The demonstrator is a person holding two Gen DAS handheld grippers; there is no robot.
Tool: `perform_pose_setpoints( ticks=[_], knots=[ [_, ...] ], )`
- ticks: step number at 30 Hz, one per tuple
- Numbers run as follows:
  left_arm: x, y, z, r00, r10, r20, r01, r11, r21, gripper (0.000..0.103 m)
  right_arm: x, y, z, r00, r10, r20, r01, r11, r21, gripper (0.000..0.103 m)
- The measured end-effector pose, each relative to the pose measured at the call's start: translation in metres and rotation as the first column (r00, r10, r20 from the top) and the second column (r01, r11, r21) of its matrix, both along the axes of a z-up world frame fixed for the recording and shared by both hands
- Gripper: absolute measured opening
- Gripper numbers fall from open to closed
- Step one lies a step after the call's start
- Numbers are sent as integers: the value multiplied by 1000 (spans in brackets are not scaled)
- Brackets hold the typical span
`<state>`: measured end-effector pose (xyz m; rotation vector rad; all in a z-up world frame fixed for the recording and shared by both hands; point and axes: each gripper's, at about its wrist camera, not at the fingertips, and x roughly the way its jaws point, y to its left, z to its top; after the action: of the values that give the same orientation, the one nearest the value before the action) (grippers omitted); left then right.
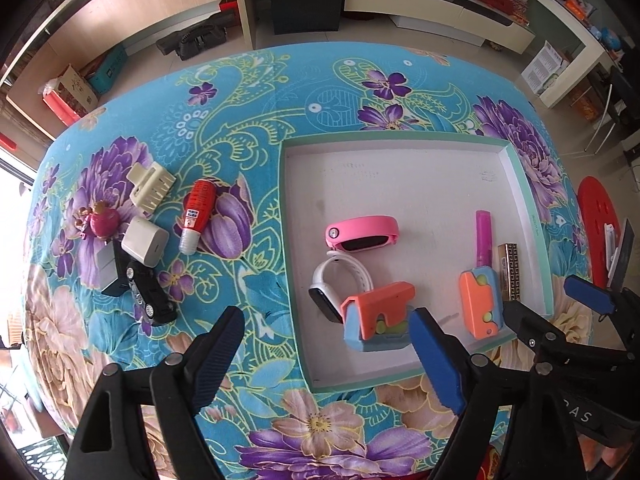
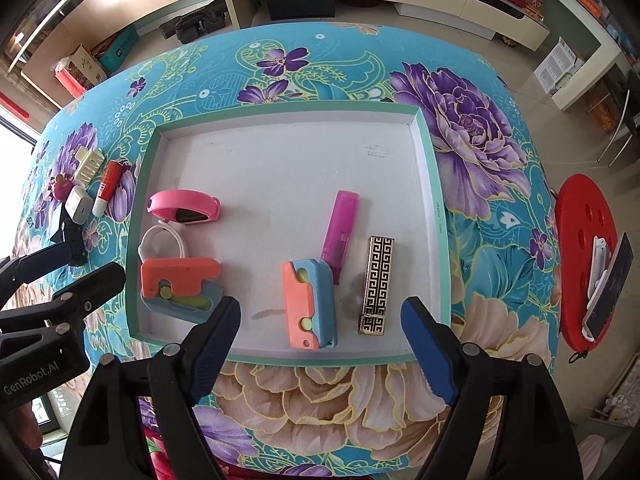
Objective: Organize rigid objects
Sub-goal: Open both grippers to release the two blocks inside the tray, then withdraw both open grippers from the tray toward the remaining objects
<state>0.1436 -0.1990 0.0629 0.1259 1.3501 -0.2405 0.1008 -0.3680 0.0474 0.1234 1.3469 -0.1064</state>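
Observation:
A shallow white tray with a teal rim (image 1: 392,136) (image 2: 280,110) holds a pink watch (image 1: 362,234) (image 2: 184,208), a white watch (image 1: 340,284), two orange-and-blue toy guns (image 1: 380,320) (image 2: 310,304), a magenta stick (image 2: 342,228) and a gold patterned lighter (image 2: 378,284). On the cloth left of the tray lie a cream hair clip (image 1: 150,186), a red tube (image 1: 198,212), a white charger (image 1: 145,240), a pink trinket (image 1: 102,222) and a black toy car (image 1: 150,298). My left gripper (image 1: 328,360) hangs open over the tray's near left corner. My right gripper (image 2: 322,346) hangs open above the near rim. Both are empty.
The table wears a blue floral cloth (image 2: 480,152). A red stool (image 2: 584,264) with a phone-like item on it stands off the right edge. Shelves, boxes and bare floor lie beyond the far edge. The tray's far half is bare.

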Motion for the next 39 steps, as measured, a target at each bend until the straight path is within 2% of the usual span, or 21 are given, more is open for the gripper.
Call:
perform_pose_setpoints(
  ticks=[4, 8, 10, 12, 20, 31, 39],
  knots=[
    [0, 14, 2, 999, 26, 21, -27, 1000, 9, 103, -2, 5, 4, 1000, 2, 11, -2, 1000, -11, 85],
    [0, 28, 1, 998, 56, 28, -56, 998, 23, 103, -4, 9, 7, 1000, -4, 18, 4, 1000, -10, 86],
    [0, 36, 0, 997, 71, 30, -72, 997, 26, 103, -4, 12, 9, 1000, -2, 18, 2, 1000, -11, 90],
    [-1, 46, -1, 996, 86, 34, -87, 996, 25, 103, -5, 16, 10, 1000, 2, 23, -1, 1000, -14, 98],
    [4, 90, 4, 989, 140, 45, -141, 990, 8, 103, -1, 35, 19, 999, 15, 41, -15, 1000, -8, 98],
    [23, 201, 28, 955, 277, 103, -277, 961, -16, 103, 22, 101, 32, 993, 98, 66, -99, 995, 16, 98],
    [29, 272, 22, 931, 352, 96, -349, 936, -46, 103, 49, 168, 32, 982, 171, 81, -174, 984, 38, 98]
  ],
)
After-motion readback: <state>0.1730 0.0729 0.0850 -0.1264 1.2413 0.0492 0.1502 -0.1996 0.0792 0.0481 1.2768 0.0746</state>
